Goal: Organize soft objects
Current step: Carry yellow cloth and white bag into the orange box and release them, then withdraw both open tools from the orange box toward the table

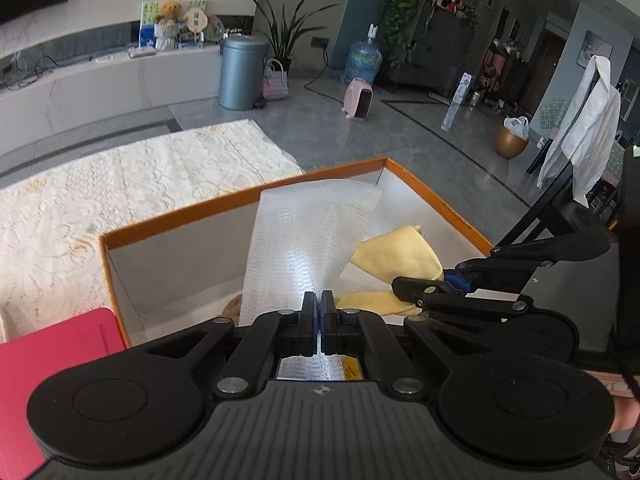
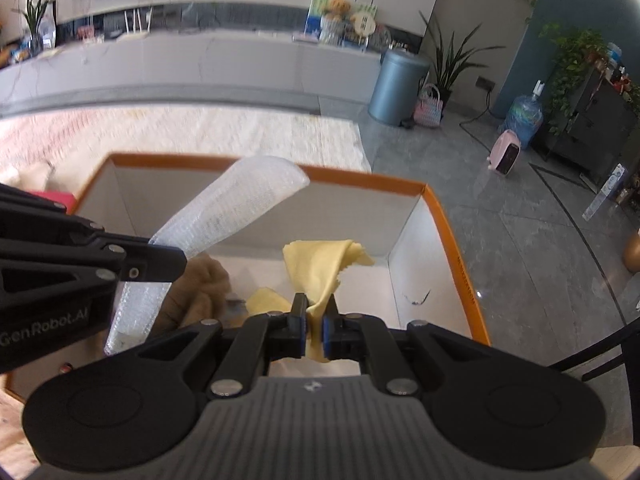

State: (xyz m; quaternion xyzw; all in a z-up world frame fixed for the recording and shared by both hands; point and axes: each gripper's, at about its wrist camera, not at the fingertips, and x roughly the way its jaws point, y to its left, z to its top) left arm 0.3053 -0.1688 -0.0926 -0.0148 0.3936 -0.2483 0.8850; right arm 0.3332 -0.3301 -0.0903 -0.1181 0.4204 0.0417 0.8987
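Close in, the left gripper [image 1: 319,300] has its jaws clamped tight on a sheet of white bubble wrap [image 1: 304,236] — the sheet fans upward from the pinch and stands above the open box [image 1: 248,196]. Right beside it, the right gripper [image 2: 315,312] is pinched on a yellow cloth [image 2: 320,264], the fabric bunched between the blue pads and spilling forward into the box. In the left wrist view the two tools sit near each other, the right one's fingertips reaching in from the side with the yellow cloth [image 1: 396,254] draped under them.

Both soft things hang over the inside of that orange-rimmed, white-walled box [image 2: 440,216], and a brown fuzzy item [image 2: 200,280] lies on its floor, half hidden behind the left gripper's arm. A red flat object [image 1: 52,360] sits just beside the box's near corner.

Further out — a cream lace-patterned cloth [image 1: 140,176] covers the surface beyond the box. Past that, grey floor with a blue-grey bin [image 1: 243,70], a pink heater [image 1: 359,98], a water jug [image 1: 364,60], and a teddy bear [image 1: 168,12] on the long white counter.
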